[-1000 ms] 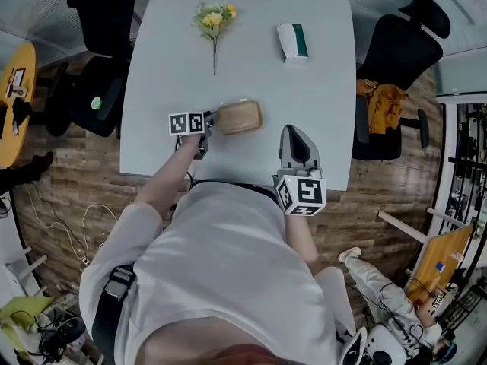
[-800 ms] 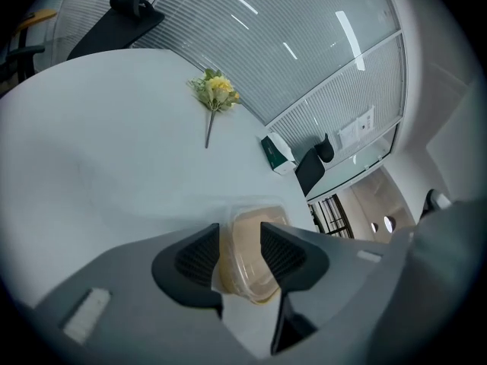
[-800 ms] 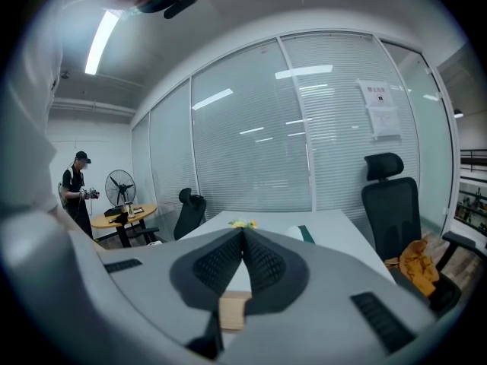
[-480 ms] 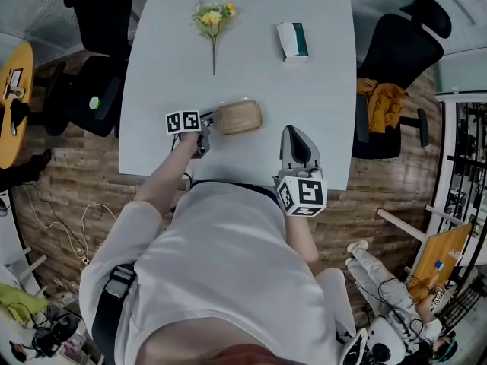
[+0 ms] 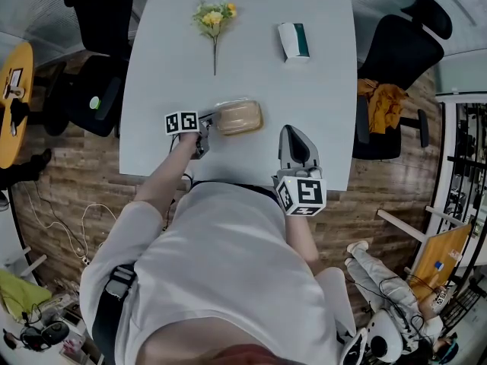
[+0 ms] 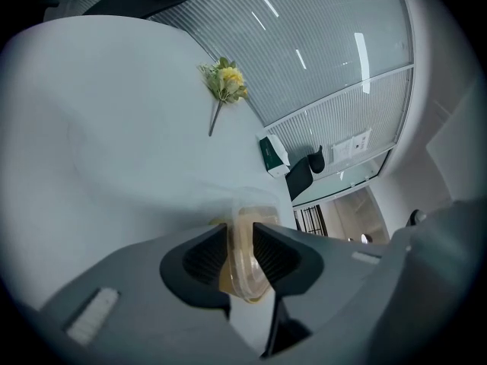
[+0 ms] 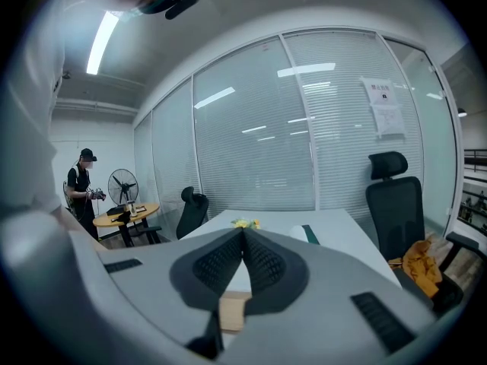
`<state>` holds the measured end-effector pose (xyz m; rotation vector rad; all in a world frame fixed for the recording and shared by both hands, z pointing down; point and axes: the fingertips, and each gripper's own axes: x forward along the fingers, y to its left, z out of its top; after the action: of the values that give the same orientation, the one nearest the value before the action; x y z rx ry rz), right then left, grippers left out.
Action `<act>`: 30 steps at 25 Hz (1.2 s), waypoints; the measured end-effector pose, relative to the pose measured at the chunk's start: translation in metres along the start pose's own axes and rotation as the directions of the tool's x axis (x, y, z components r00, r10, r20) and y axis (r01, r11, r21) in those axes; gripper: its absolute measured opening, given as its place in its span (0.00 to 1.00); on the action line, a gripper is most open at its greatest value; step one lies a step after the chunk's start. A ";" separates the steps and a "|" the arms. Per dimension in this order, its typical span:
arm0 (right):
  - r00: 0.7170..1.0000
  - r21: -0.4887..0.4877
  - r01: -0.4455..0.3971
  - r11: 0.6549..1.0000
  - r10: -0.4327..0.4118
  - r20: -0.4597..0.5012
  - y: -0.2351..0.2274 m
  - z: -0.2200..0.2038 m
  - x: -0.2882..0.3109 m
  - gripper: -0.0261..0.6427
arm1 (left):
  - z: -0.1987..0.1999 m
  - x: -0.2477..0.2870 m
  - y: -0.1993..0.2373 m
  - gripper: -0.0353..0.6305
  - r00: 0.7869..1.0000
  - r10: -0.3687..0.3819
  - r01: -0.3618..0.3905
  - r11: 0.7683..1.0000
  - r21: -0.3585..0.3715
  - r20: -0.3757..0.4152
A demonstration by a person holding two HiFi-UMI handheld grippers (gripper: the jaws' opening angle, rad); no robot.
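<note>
A tan food container (image 5: pixel 240 116) with a clear lid lies on the white table (image 5: pixel 160 74) near its front edge. My left gripper (image 5: pixel 207 122) is shut on the container's left end. In the left gripper view the container (image 6: pixel 253 210) sits pinched between the two dark pads (image 6: pixel 204 255), with the gripper (image 6: pixel 240 243) low over the table. My right gripper (image 5: pixel 292 132) hovers over the table's front right part, apart from the container. Its jaws (image 7: pixel 243 242) are shut together with nothing between them.
A yellow flower sprig (image 5: pixel 213 17) lies at the far left of the table and a green and white tissue pack (image 5: pixel 293 40) at the far right. Black office chairs (image 5: pixel 403 48) stand on both sides. A person (image 7: pixel 80 185) stands by a round table in the distance.
The left jaws have drawn closer together on the container's end, and the left gripper has tilted a little. The right gripper has not moved.
</note>
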<state>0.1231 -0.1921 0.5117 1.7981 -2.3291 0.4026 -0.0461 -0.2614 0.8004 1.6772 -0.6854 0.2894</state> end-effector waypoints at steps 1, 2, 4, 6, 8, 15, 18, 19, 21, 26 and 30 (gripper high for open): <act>1.000 0.000 0.000 1.000 0.000 -0.001 0.001 0.000 0.000 0.05 | 0.001 -0.001 0.001 0.22 1.000 -0.002 0.002 1.000 -0.002 0.003; 1.000 0.001 0.000 1.000 0.000 -0.003 0.001 0.000 0.001 0.05 | 0.003 -0.003 0.001 0.22 1.000 -0.003 0.003 1.000 -0.003 0.006; 1.000 0.001 0.001 1.000 -0.001 -0.005 0.002 -0.001 0.001 0.05 | 0.005 -0.005 0.000 0.21 1.000 -0.004 0.004 1.000 -0.003 0.013; 1.000 0.002 0.000 1.000 0.000 -0.006 0.001 -0.001 0.001 0.05 | 0.006 -0.007 -0.001 0.21 1.000 -0.007 0.007 1.000 -0.001 0.022; 1.000 -0.001 -0.001 1.000 0.001 -0.004 0.001 -0.002 0.000 0.05 | 0.006 -0.008 -0.004 0.20 0.999 -0.007 0.007 1.000 0.002 0.035; 1.000 -0.016 -0.010 1.000 0.010 0.009 0.009 0.001 -0.005 0.05 | 0.007 -0.018 -0.019 0.17 0.995 -0.036 0.036 0.999 0.001 0.094; 1.000 -0.036 -0.009 0.999 0.010 0.014 0.012 0.002 -0.008 0.05 | 0.006 -0.023 -0.029 0.16 0.992 -0.059 0.060 0.998 -0.004 0.116; 1.000 -0.043 -0.010 0.999 0.011 0.015 0.013 0.003 -0.009 0.05 | 0.006 -0.025 -0.032 0.15 0.990 -0.066 0.067 0.998 -0.002 0.121; 1.000 -0.047 -0.014 0.999 0.015 0.018 0.015 0.003 -0.011 0.05 | 0.005 -0.029 -0.040 0.14 0.987 -0.080 0.081 0.997 0.003 0.136; 0.999 -0.044 -0.019 0.999 0.020 0.027 0.018 0.002 -0.014 0.05 | 0.011 -0.046 -0.060 0.13 0.972 -0.115 0.113 0.993 0.022 0.203; 0.999 -0.054 -0.017 0.998 0.019 0.033 0.018 0.002 -0.017 0.05 | 0.019 -0.060 -0.083 0.12 0.960 -0.133 0.113 0.989 0.093 0.247</act>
<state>0.1104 -0.1728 0.5026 1.7739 -2.3570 0.3117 -0.0485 -0.2553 0.6962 1.8419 -0.7615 0.0131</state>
